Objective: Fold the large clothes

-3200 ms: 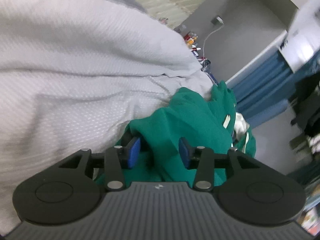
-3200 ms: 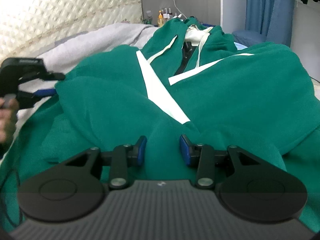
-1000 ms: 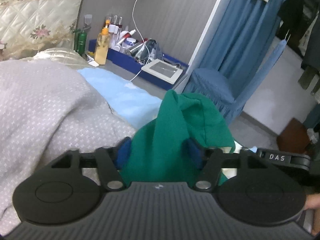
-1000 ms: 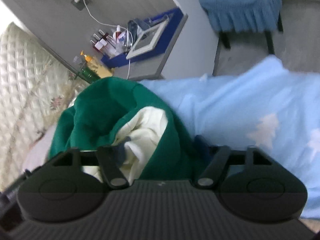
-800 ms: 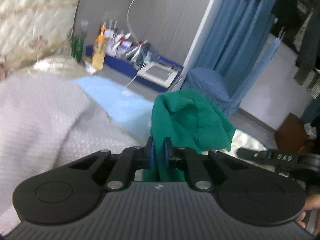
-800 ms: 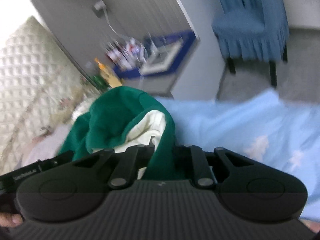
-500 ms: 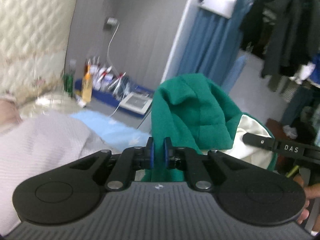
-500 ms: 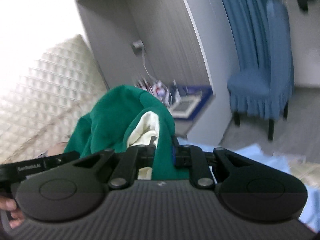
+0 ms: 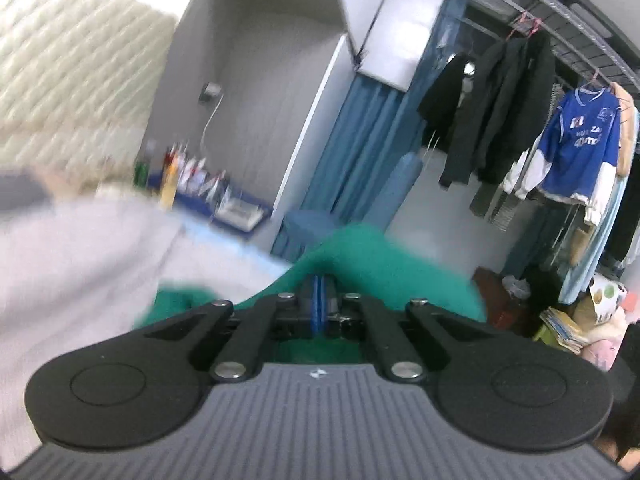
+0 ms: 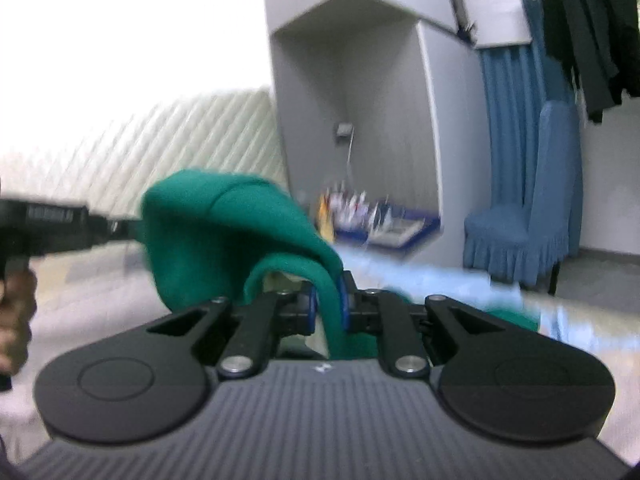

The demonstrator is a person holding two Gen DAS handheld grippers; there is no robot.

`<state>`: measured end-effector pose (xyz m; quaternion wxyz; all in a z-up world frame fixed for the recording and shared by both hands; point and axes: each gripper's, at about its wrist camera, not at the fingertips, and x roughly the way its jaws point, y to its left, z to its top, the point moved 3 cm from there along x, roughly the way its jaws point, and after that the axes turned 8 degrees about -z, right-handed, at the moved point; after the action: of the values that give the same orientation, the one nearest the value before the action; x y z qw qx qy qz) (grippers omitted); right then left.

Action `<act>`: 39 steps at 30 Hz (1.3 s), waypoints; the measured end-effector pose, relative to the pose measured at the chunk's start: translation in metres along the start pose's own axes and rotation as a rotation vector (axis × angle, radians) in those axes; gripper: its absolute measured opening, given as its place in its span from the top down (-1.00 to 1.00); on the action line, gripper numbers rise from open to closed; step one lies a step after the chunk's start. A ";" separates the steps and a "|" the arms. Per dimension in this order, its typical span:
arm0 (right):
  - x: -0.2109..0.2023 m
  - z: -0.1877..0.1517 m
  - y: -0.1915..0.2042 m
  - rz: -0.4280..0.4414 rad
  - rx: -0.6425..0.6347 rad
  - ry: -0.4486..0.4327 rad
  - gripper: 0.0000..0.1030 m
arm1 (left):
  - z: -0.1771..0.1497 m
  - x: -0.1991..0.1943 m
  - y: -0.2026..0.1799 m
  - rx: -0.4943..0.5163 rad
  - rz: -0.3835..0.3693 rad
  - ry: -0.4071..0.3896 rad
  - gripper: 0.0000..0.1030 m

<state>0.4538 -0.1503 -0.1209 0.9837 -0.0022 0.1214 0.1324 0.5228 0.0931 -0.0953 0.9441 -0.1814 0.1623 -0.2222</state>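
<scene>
The green hoodie hangs lifted between both grippers. My left gripper has its blue pads pressed together, its jaws closing tight on a thin edge of the green cloth, which tents up just behind them. My right gripper grips a thicker green fold with cream lining below; its jaws are still closing on it. In the right wrist view the left gripper shows at far left, held by a hand, its tip in the same cloth. Both views are motion-blurred.
A grey blanket and light blue sheet lie below. A blue shelf with bottles stands by the grey wall, a blue chair to its right. Clothes hang on a rack.
Both grippers shut on the green hoodie and swung up and back from the bed with it. The cloth now hangs between them, and the views look level across the room.
</scene>
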 end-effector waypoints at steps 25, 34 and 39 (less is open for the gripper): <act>-0.015 -0.059 -0.005 0.016 0.389 0.230 -0.53 | -0.131 -0.013 0.061 -0.299 0.130 0.130 -0.56; 0.037 -0.087 -0.002 -0.005 0.354 0.327 -0.54 | -0.151 0.017 0.081 -0.447 0.067 0.197 -0.25; 0.048 -0.094 -0.002 -0.027 0.328 0.354 -0.46 | -0.166 0.030 0.078 -0.373 0.061 0.248 0.25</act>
<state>0.4767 -0.1435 -0.2234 0.9360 0.1330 0.3117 0.0951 0.5124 0.0989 -0.2805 0.8734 -0.3191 0.3208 -0.1803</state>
